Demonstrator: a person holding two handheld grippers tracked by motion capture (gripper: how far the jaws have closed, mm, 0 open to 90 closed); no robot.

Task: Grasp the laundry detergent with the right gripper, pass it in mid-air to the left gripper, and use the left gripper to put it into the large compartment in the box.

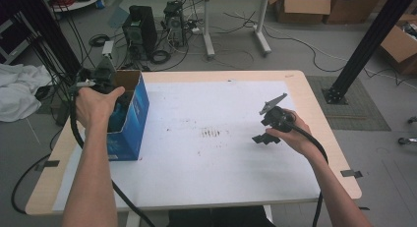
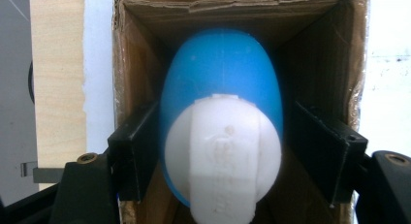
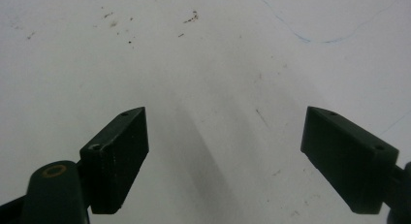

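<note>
Hands come in from below in the high view: the left hand holds the left gripper down inside the open top of a blue box standing at the left edge of the surface, while the right gripper hangs over the white sheet, well apart from the box.

Left gripper view: the left gripper sits inside the brown cardboard walls, its jaws part-open against both sides of a blue bottle with a white cap.

Right gripper view: the right gripper is spread wide and empty above the stained sheet.
</note>
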